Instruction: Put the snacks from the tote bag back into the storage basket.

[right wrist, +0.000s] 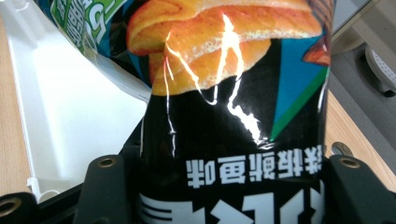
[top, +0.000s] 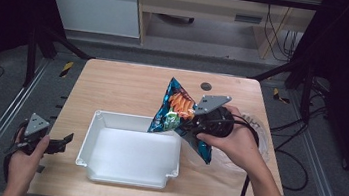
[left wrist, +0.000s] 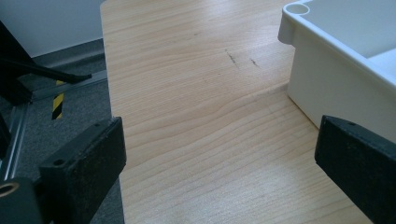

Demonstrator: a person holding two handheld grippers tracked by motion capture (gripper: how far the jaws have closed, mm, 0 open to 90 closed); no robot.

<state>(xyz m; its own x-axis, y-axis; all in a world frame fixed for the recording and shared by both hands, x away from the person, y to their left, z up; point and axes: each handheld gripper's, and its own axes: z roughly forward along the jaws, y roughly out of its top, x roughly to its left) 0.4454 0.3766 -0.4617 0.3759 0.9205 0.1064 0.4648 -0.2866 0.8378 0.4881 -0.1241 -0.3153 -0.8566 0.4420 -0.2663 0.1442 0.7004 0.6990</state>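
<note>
High view: right gripper (top: 195,122) clamps glossy blue-black snack bag (top: 176,112) at centre frame, over far right corner of white plastic bin (top: 88,138) | left gripper (top: 58,143) jaws wide, empty, lower left | advice: lower bag fully past rim before releasing | print: white Chinese characters, upside down, unreadable.

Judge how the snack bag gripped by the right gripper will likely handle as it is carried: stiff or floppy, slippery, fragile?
The snack bag probably flexes: it hangs tilted and creased from the right gripper. Its glossy film, with bright glare streaks in the right gripper view, may be slippery. It looks puffy and probably light, so a hard squeeze could crush what is inside.
</note>
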